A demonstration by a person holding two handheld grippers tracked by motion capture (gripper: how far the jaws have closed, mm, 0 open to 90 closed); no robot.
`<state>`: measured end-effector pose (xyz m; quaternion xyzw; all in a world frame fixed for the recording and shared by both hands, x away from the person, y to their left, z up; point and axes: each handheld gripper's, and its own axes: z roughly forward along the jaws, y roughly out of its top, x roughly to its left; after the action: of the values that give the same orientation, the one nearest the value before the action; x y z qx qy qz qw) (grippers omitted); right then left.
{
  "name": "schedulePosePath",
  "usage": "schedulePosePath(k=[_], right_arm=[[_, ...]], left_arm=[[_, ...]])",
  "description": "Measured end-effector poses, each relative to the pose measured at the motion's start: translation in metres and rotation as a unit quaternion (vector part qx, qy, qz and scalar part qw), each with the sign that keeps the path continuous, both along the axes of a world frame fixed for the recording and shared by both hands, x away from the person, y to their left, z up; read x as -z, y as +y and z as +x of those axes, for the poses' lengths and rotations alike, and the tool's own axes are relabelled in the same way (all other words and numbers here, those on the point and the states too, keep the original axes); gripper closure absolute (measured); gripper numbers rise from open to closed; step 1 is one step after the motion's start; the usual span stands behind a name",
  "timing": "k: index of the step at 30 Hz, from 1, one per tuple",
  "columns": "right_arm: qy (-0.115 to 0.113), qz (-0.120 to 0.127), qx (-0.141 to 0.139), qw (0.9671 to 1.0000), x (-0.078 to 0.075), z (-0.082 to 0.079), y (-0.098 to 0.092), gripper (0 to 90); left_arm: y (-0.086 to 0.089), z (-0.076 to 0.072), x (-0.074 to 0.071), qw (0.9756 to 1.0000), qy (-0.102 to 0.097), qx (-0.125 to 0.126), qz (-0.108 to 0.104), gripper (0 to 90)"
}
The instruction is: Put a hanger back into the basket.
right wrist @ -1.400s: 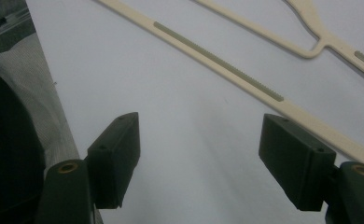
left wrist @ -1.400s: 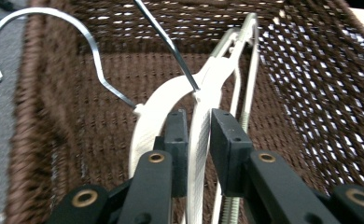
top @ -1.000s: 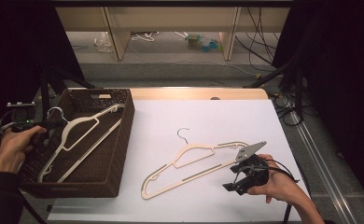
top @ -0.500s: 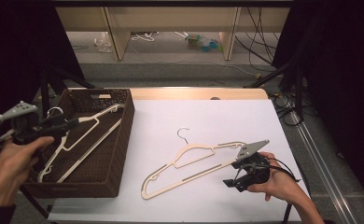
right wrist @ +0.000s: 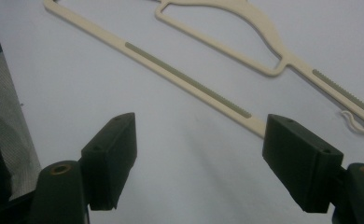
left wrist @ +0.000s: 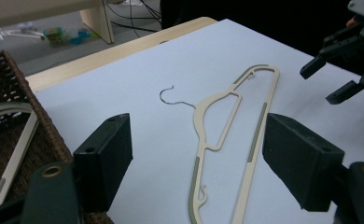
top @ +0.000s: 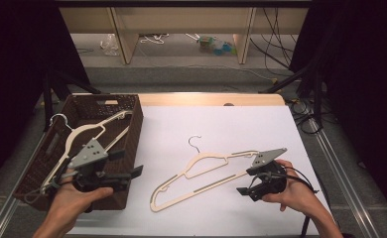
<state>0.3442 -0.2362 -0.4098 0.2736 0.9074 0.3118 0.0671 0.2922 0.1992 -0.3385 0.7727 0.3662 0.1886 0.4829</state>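
Hanger lies flat on white table.

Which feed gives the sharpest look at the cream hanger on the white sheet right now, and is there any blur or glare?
High view: even light, cream plastic hanger whole and fairly sharp, dark surround. Left gripper view: hanger clear, the black tool pads soft in the foreground. Right gripper view: very close, hanger cropped and slightly soft, faint shadow on the white sheet. No glare.

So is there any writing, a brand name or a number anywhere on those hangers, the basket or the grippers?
None can be read.
Cream hanger on the table: no lettering shows.
Cream hanger in the basket: no lettering shows.
Brown woven basket: no label shows.
Left gripper and right gripper: no markings show.
Clutter on the floor beyond the table: too small and blurred to tell.
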Motion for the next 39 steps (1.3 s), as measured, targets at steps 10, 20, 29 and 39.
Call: schedulePosePath(k=[10, 20, 29, 39], right_arm=[[-0.006, -0.001, 0.005, 1.0000, 0.005, 0.002, -0.001, 27.4], [-0.001, -0.007, 0.003, 1.0000, 0.009, 0.003, 0.000, 27.4], [0.006, -0.011, -0.003, 0.9999, 0.011, 0.004, 0.002, 27.4], [0.001, -0.015, -0.006, 0.9999, 0.015, 0.012, 0.006, 28.1]], left_arm=[[-0.047, -0.008, 0.033, 0.9973, 0.045, 0.055, -0.021, 21.9], [-0.056, -0.010, 0.075, 0.9977, 0.045, 0.050, 0.004, 21.3], [-0.059, -0.013, 0.090, 0.9964, 0.052, 0.065, 0.016, 20.3], [-0.057, -0.016, 0.096, 0.9972, 0.044, 0.056, 0.020, 20.1]])
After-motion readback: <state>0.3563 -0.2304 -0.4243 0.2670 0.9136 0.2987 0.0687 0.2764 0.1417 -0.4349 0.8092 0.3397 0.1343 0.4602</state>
